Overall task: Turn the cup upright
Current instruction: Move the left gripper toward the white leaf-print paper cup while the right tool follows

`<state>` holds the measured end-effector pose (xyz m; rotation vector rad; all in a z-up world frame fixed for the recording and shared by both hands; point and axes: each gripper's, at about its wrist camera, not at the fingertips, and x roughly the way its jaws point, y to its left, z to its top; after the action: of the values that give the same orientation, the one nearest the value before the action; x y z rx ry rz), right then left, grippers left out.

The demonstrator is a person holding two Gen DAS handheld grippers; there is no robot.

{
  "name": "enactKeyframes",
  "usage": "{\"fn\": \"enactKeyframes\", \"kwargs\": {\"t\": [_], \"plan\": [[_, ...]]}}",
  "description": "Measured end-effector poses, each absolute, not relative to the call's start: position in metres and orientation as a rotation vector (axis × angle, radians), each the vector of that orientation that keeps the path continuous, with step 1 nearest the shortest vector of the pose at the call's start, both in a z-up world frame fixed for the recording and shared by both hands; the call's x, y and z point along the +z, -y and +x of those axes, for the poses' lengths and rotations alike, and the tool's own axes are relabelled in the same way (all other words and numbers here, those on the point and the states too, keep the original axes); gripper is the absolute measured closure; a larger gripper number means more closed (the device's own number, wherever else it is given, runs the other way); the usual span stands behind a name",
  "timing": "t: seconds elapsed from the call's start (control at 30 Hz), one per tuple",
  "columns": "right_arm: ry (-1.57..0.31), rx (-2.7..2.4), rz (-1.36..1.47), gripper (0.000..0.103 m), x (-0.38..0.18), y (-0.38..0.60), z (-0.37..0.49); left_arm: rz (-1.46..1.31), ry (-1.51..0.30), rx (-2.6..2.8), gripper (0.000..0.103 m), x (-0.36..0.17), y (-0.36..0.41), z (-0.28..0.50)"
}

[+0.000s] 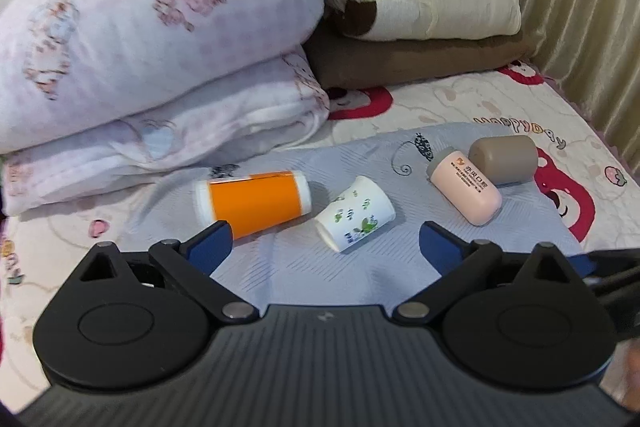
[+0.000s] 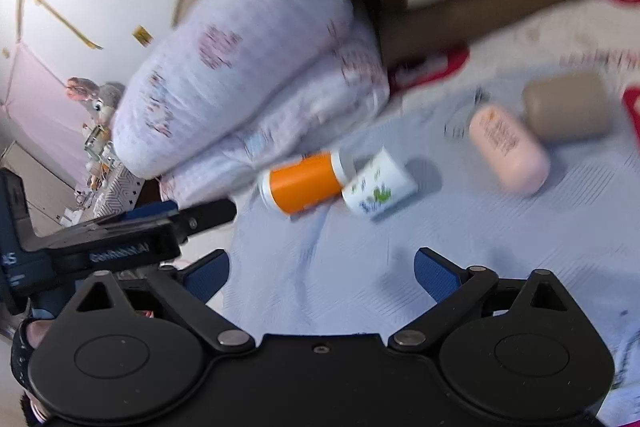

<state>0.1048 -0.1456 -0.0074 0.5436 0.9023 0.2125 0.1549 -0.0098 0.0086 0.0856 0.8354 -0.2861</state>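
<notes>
Several cups lie on their sides on a pale blue cloth (image 1: pixel 320 267) on a bed. An orange cup (image 1: pixel 252 205) lies at the left, a white cup with a leaf print (image 1: pixel 354 213) beside it, then a pink cup (image 1: pixel 466 189) and a taupe cup (image 1: pixel 504 159) at the right. My left gripper (image 1: pixel 325 241) is open and empty, just short of the white cup. My right gripper (image 2: pixel 322 271) is open and empty, above the cloth and short of the orange cup (image 2: pixel 304 183) and white cup (image 2: pixel 380 183). The pink cup (image 2: pixel 508 151) and taupe cup (image 2: pixel 568 107) lie to its right.
Folded quilts (image 1: pixel 152 47) and stacked blankets (image 1: pixel 424 27) are piled at the head of the bed, close behind the cups. A curtain (image 1: pixel 592 7) hangs at the right. The left gripper's body (image 2: pixel 120 243) shows at the left of the right wrist view.
</notes>
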Motion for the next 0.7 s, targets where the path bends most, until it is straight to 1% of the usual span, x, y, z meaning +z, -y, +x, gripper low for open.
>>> {"fn": "enactKeyframes", "kwargs": {"t": [0.07, 0.13, 0.23, 0.4, 0.5, 0.57, 0.63, 0.7], "plan": [[-0.938, 0.194, 0.512, 0.010, -0.026, 0.138, 0.123, 0.091, -0.845, -0.327, 0.003, 0.000, 0.015, 0.174], [-0.982, 0.168, 0.548, 0.012, -0.045, 0.136, 0.139, 0.086, -0.852, -0.345, 0.004, -0.009, 0.018, 0.193], [-1.027, 0.152, 0.638, 0.021, -0.074, 0.141, 0.158, 0.054, -0.878, -0.365, 0.006, -0.026, 0.017, 0.221], [-0.973, 0.131, 0.711, 0.024, -0.097, 0.144, 0.177, -0.028, -0.922, -0.429, 0.013, -0.055, 0.015, 0.253], [-0.911, 0.137, 0.767, 0.025, -0.111, 0.143, 0.180, -0.044, -0.935, -0.434, 0.023, -0.072, 0.016, 0.265], [-0.884, 0.125, 0.741, 0.026, -0.123, 0.137, 0.189, -0.045, -0.947, -0.425, 0.029, -0.085, 0.018, 0.270], [-0.881, 0.118, 0.727, 0.027, -0.137, 0.130, 0.194, -0.033, -0.961, -0.428, 0.040, -0.097, 0.022, 0.275], [-0.887, 0.109, 0.761, 0.027, -0.151, 0.129, 0.197, -0.028, -0.960, -0.437, 0.041, -0.106, 0.024, 0.280]]}}
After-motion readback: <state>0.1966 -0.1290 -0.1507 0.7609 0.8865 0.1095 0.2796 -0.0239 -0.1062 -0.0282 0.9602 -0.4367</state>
